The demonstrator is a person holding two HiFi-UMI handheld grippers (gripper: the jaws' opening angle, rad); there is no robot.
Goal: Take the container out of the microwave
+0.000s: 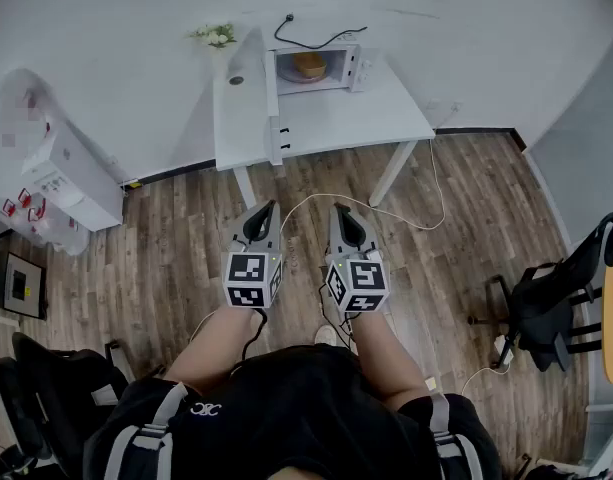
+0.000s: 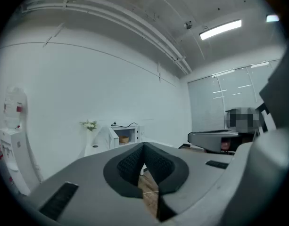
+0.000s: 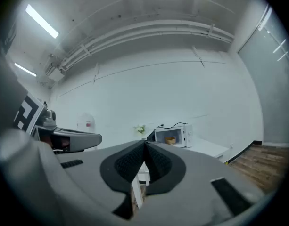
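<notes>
A white microwave [image 1: 321,68] stands on a white table [image 1: 346,118] against the far wall, its door [image 1: 269,80] swung open to the left. Inside it sits a small brown container [image 1: 308,64], also visible as the container [image 2: 123,139] in the left gripper view and the container [image 3: 170,140] in the right gripper view. My left gripper [image 1: 265,209] and right gripper [image 1: 338,211] are held side by side over the wooden floor, well short of the table. Both have their jaws together with nothing between them.
A vase of white flowers [image 1: 216,35] stands at the table's back left corner. A black cable [image 1: 306,36] runs behind the microwave. White cabinets [image 1: 61,173] line the left wall. A black office chair [image 1: 556,293] stands at right, another black chair [image 1: 46,388] at lower left.
</notes>
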